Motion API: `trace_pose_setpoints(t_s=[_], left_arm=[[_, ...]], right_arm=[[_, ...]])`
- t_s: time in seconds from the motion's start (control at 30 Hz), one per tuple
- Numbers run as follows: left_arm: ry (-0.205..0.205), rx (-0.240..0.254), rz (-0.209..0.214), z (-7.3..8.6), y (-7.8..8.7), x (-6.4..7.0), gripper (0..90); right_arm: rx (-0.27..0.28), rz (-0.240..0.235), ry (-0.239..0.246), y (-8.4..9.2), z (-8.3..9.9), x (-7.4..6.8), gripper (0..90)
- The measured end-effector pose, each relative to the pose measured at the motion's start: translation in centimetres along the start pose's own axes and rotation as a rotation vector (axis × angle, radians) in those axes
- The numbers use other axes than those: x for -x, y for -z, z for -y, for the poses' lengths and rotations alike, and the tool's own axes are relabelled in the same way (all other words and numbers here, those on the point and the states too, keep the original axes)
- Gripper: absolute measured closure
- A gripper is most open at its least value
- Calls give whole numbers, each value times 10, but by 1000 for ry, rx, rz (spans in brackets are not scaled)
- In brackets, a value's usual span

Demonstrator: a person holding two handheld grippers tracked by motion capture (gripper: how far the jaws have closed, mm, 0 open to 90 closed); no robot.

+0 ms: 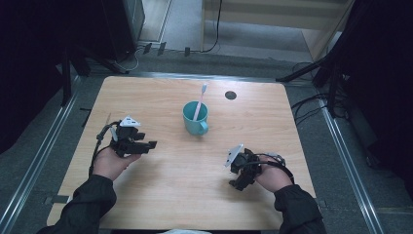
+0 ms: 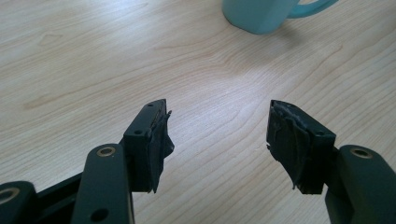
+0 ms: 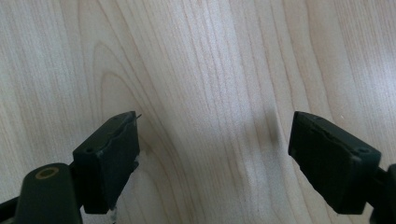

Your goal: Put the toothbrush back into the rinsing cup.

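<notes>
Teal ceramic mug (image 1: 195, 118) with a handle stands upright near the middle of the light wooden table (image 1: 160, 195), handle toward the person. A pink-and-white toothbrush (image 1: 199, 102) stands in it, leaning, head up past the rim.

Left gripper (image 1: 151, 144): held in the person's left hand (image 1: 113, 162), jaws spread apart, nothing between them, only bare wood. In the left gripper view the mug (image 2: 261, 14) sits ahead of the jaws and off toward the right jaw, well apart from both tips.

Right gripper (image 1: 238, 184): held in the right hand (image 1: 273, 176), tilted down at the tabletop. Right gripper view shows both jaws wide apart, empty, wood grain (image 3: 205, 93) in the gap. Mug is well apart from these jaws, on the far side of the gripper body in the high view.

Small dark round hole (image 1: 231, 95) in the table beyond the mug.
</notes>
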State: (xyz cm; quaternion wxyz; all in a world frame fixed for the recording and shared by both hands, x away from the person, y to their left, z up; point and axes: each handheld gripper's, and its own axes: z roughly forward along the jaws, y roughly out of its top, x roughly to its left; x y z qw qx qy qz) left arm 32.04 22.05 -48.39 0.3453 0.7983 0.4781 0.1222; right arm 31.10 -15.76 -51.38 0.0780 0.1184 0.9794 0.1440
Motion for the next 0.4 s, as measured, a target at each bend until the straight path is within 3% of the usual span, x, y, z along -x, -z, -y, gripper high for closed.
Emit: trace_pose_setpoints(t_s=[0.4], left_arm=[[-4, -28, 7, 1, -5, 1, 378]], right_arm=[[-5, -4, 3, -1, 0, 0, 165]])
